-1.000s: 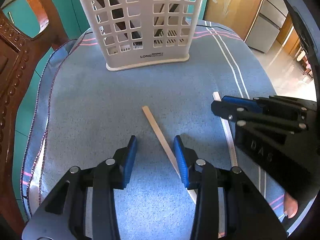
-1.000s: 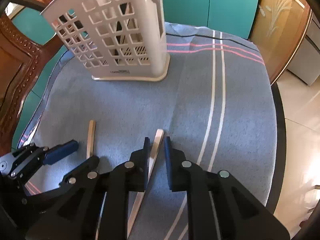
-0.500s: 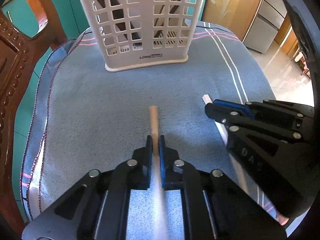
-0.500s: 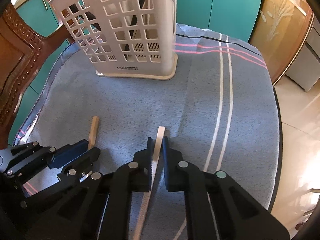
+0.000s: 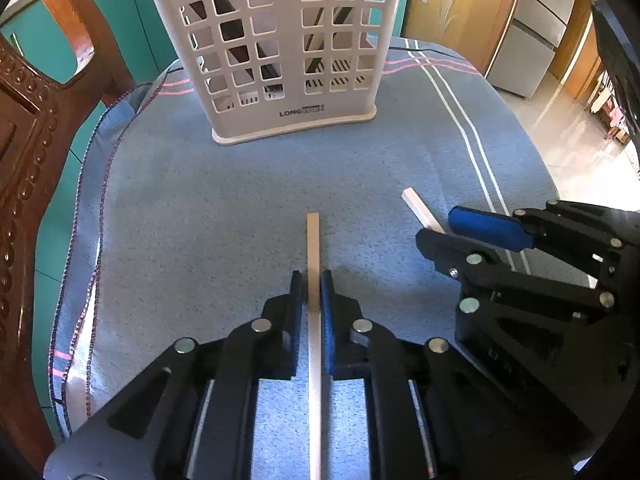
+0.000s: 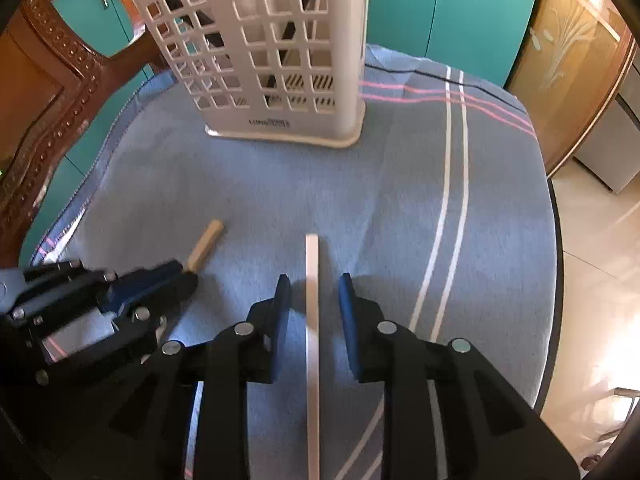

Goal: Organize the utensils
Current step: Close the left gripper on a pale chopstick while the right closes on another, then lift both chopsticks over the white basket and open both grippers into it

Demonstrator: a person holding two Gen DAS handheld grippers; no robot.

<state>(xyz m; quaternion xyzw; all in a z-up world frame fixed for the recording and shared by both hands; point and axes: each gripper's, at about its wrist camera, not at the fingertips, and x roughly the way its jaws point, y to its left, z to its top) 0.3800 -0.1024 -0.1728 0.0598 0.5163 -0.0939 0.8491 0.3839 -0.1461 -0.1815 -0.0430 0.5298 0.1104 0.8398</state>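
Left tongs: clamped on a wooden stick, which points straight ahead toward the white basket, likely so it can go in end first.
Right tongs: jaws apart, a paler stick lying between them untouched, lined up for a pinch.
Basket: well ahead of both tongs, upright on the blue cloth, dark utensils already inside.
Stage: one stick gripped, the other not yet.

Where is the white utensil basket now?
The white utensil basket stands upright at the far side of the blue cloth, ahead of both grippers in both views.
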